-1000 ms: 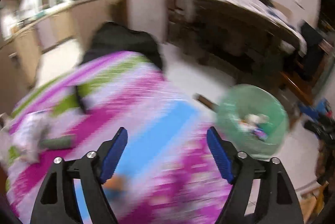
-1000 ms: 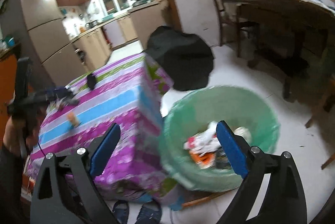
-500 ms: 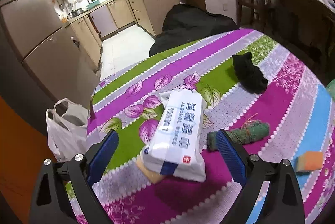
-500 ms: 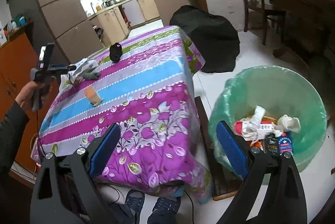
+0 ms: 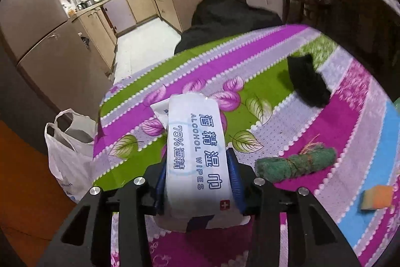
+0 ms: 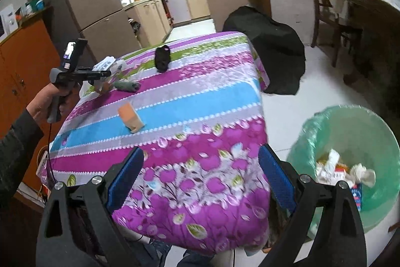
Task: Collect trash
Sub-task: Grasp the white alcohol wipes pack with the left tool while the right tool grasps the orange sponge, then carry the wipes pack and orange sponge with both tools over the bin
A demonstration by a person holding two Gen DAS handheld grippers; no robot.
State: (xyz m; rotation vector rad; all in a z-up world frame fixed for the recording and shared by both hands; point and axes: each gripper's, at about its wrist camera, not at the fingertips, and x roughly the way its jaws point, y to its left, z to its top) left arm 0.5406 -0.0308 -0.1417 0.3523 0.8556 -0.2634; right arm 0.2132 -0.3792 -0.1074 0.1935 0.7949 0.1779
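Note:
A white pack of alcohol wipes lies between the blue pads of my left gripper. The jaws are closing and the pads press on both sides of the pack, at the table's far left corner. A rolled green cloth, a black cloth and an orange sponge lie on the striped tablecloth. My right gripper hangs open over the table's near edge with nothing in it. To its right on the floor stands a green-lined bin with trash inside.
A white plastic bag hangs beside the table's left corner. A large black bag sits on the floor behind the table. An orange cabinet and a fridge stand at the left, a wooden chair at the right.
My left gripper swung from the bin to the wipes pack and its jaws came in on the pack. My right gripper turned left, so the bin slid to the right edge.

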